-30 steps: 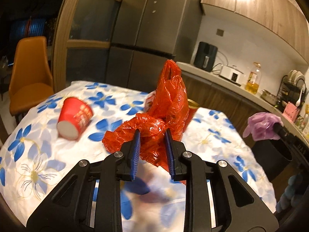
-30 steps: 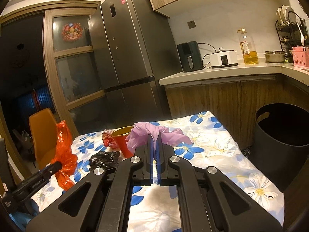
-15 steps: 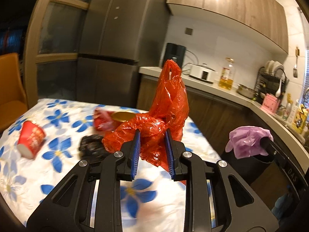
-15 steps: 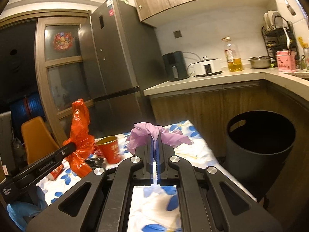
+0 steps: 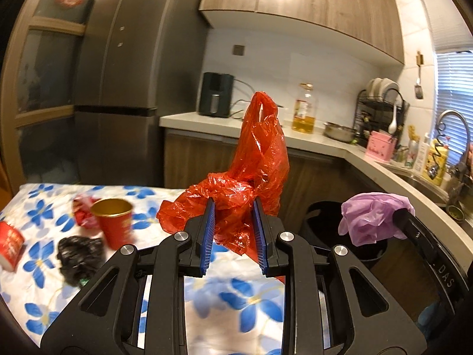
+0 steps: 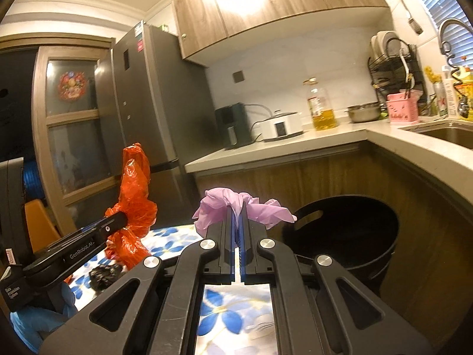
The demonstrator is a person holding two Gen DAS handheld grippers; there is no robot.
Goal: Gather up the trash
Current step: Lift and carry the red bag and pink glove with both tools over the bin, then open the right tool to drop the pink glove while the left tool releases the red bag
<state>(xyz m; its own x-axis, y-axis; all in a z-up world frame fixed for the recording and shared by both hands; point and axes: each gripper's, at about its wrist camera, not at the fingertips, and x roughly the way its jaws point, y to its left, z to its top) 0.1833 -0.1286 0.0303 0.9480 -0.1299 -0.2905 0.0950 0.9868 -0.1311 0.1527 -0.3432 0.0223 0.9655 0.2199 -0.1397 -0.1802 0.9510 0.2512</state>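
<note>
Trash in transit, both grippers loaded.
Left gripper (image 5: 232,222) clamps red plastic bag (image 5: 254,159) aloft; right gripper (image 6: 236,222) pinches purple glove (image 6: 233,207) beside black bin (image 6: 348,236).

I see a grey fridge (image 5: 118,59) at the left, beside a glazed wooden door (image 6: 71,124) with a red ornament (image 6: 71,81) on the glass. Wood cabinets (image 5: 310,9) hang over a pale counter (image 6: 295,145). On the counter I make out a black appliance (image 5: 215,94), a white cooker (image 6: 282,127), an oil bottle (image 6: 320,108), a steel bowl (image 6: 363,112) and a pink holder (image 6: 402,108). A dish rack (image 5: 381,103) stands behind these. A faucet (image 6: 448,32) curves over the sink (image 6: 449,133). An orange chair (image 6: 38,224) sits near the door
</note>
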